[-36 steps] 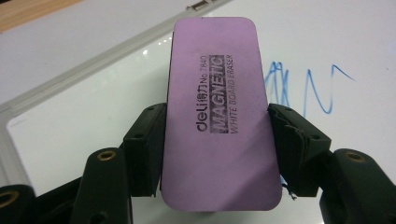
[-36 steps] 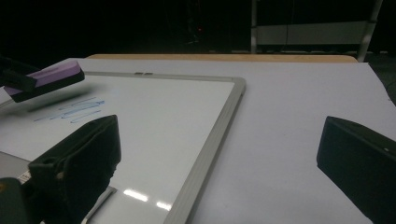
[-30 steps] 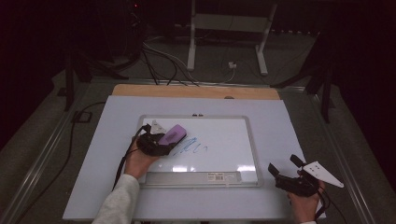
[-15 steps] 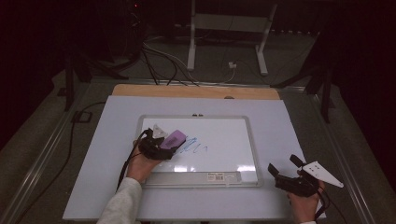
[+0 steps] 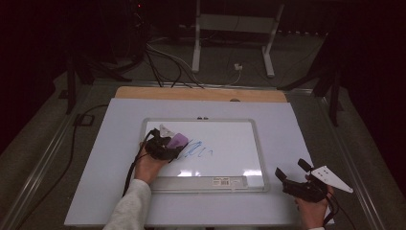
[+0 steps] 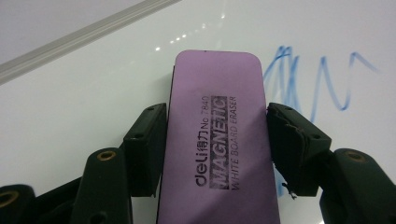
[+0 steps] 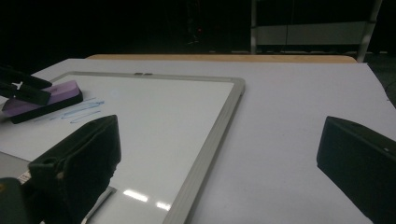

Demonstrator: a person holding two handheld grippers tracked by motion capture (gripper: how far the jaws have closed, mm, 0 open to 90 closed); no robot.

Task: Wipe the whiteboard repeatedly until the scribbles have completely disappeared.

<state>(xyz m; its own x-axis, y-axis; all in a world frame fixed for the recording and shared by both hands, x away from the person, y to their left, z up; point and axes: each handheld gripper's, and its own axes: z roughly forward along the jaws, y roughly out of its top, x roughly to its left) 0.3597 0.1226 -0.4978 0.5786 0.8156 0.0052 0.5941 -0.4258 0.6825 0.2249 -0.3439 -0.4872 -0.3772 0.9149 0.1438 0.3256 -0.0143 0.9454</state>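
While I watched from the high view, my left gripper point(image 5: 171, 147) sat at the left part of the whiteboard point(image 5: 230, 143), its jaws having just closed in again, pads pinching the long sides of the purple eraser point(image 6: 217, 140). That eraser lay flat on the glossy white surface, and just to its right ran a blue marker scribble point(image 6: 317, 79) of looping zigzags, with nothing between the two. On the eraser's smooth rounded top I read "deli", "No 7840", "MAGNETIC" and "WHITE BOARD ERASER" in black print. A small barcode sticker point(image 5: 223, 181) sat on the board's lower frame, too small to read. The board itself had a thin grey metal-looking frame with rounded corners and lay on a pale matte sheet point(image 5: 105, 158) covering a wooden tabletop point(image 5: 201, 93). Farther right, well clear of the board, my right gripper point(image 5: 293, 171) hovered over the sheet's near corner, its black blocky jaws spread wide with nothing between them.
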